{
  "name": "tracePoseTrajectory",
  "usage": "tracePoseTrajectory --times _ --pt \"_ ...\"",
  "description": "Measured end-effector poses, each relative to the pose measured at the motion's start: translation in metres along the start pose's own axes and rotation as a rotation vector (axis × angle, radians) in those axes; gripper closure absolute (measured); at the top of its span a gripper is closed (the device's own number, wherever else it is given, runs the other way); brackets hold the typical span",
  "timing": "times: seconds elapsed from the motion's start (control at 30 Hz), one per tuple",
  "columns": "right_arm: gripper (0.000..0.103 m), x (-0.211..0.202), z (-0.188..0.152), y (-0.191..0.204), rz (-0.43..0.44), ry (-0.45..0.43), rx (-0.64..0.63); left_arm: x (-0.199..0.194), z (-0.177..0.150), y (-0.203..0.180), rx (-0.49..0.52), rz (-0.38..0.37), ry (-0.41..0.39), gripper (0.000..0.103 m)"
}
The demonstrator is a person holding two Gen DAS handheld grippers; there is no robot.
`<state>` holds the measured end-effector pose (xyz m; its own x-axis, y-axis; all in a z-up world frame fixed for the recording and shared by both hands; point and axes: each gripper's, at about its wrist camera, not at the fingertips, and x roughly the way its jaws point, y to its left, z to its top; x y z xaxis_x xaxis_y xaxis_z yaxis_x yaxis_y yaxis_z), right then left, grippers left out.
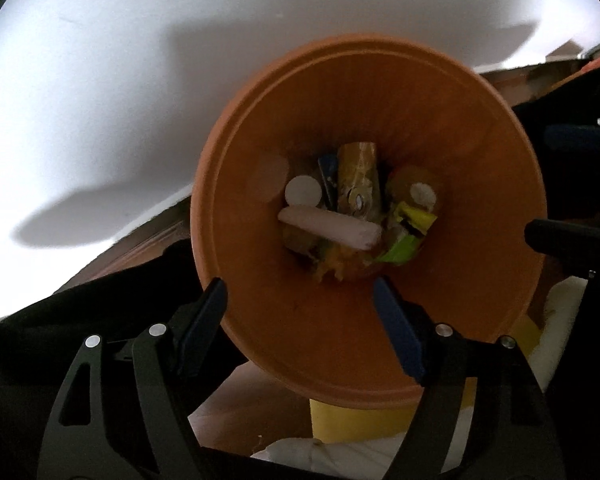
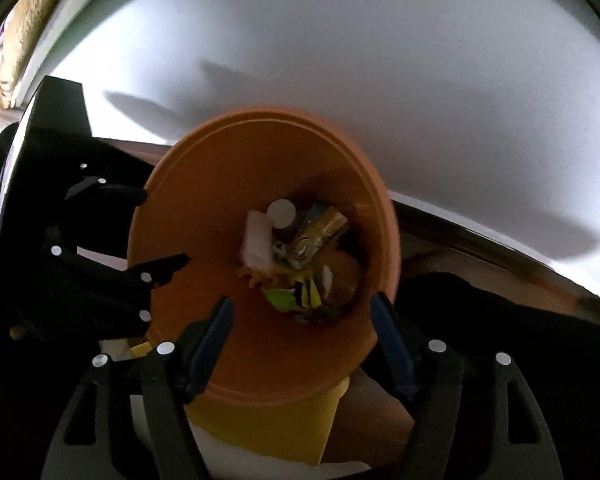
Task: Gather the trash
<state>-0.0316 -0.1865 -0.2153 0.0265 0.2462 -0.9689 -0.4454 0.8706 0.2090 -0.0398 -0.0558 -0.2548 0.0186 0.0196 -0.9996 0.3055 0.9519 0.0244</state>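
Note:
An orange bucket point(image 1: 300, 340) is tipped with its mouth toward both cameras; it also shows in the right wrist view point(image 2: 204, 208). Trash lies at its bottom: a white stick point(image 1: 332, 226), a gold wrapper point(image 1: 358, 180), a white disc point(image 1: 303, 192), yellow-green wrappers point(image 1: 408, 236), and the same heap in the right wrist view point(image 2: 296, 264). My left gripper point(image 1: 300, 332) is open, its fingers straddling the bucket's lower rim wall. My right gripper point(image 2: 300, 344) is open, straddling the rim from the other side. Whether the pads touch the wall is unclear.
A yellow container point(image 2: 276, 424) stands below the bucket on white material point(image 1: 292, 450). A white wall point(image 1: 140, 60) fills the background above a brown floor strip point(image 2: 460, 240). Black cloth point(image 2: 520, 340) lies alongside. The other gripper's fingers show at each view's edge point(image 1: 560, 236).

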Motion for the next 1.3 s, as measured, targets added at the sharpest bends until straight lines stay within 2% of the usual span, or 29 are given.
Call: tracePoseTrajectory --times 0.2,0.3,0.37,0.4,0.43,0.5,0.57,0.63,0.77,0.83,0.93,1.0,1.13,1.3 --pt "0.028 -0.036 -0.013 0.000 -0.049 -0.074 -0.016 -0.035 -0.011 0.000 0.011 -0.053 -0.076 0.029" --pt "0.028 -0.074 -0.013 0.011 -0.056 -0.149 -0.030 -0.075 -0.024 0.007 0.002 -0.079 -0.163 0.029" --pt "0.025 -0.109 -0.013 0.013 -0.068 -0.237 -0.056 -0.115 -0.033 0.017 -0.028 -0.097 -0.239 0.023" --pt "0.018 -0.130 -0.012 0.017 -0.084 -0.290 -0.064 -0.134 -0.036 0.021 -0.044 -0.106 -0.278 0.021" --pt "0.012 -0.156 -0.011 0.018 -0.106 -0.370 -0.066 -0.160 -0.040 0.026 -0.062 -0.114 -0.339 0.016" --pt "0.007 -0.191 -0.008 0.018 -0.123 -0.485 -0.058 -0.203 -0.047 0.033 -0.087 -0.110 -0.463 0.013" --pt "0.006 -0.225 0.002 0.016 -0.115 -0.598 -0.025 -0.243 -0.051 0.041 -0.117 -0.092 -0.588 0.011" --pt "0.006 -0.241 0.017 0.016 -0.137 -0.664 0.015 -0.274 -0.048 0.049 -0.152 -0.067 -0.697 0.010" --pt "0.006 -0.261 0.052 0.013 -0.184 -0.807 0.123 -0.307 -0.018 0.064 -0.258 0.033 -0.817 0.010" --pt "0.006 -0.266 0.070 0.013 -0.243 -0.860 0.169 -0.318 -0.006 0.074 -0.316 0.094 -0.858 0.010" --pt "0.006 -0.270 0.088 0.009 -0.266 -0.882 0.213 -0.322 0.021 0.082 -0.404 0.175 -0.897 0.009" --pt "0.006 -0.265 0.091 0.004 -0.257 -0.889 0.231 -0.319 0.030 0.088 -0.427 0.163 -0.899 0.009" --pt "0.006 -0.256 0.103 0.008 -0.258 -0.873 0.237 -0.305 0.046 0.097 -0.478 0.094 -0.866 0.010" --pt "0.006 -0.246 0.109 0.011 -0.270 -0.864 0.222 -0.290 0.053 0.098 -0.483 0.110 -0.834 0.010"
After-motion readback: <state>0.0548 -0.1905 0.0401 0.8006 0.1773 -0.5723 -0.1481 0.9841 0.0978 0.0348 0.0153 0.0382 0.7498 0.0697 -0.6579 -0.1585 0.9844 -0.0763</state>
